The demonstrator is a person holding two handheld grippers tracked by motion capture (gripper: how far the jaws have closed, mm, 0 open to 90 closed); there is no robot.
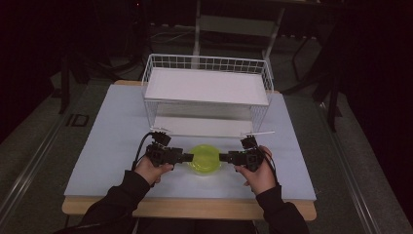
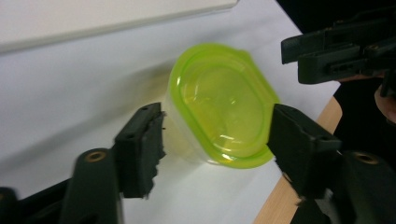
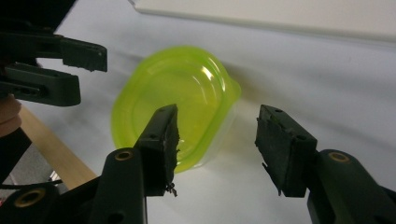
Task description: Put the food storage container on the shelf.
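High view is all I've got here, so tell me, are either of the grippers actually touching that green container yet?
Observer: No. In the left gripper view, the left gripper is open, its jaws either side of the container with a gap at each.
Operator: And the right one?
Observer: The right gripper is open too, and the container lies mostly beyond its left jaw, not centred between them.
Operator: Is the lid on?
Observer: Yes, a translucent green lid sits on a clear, paler base.
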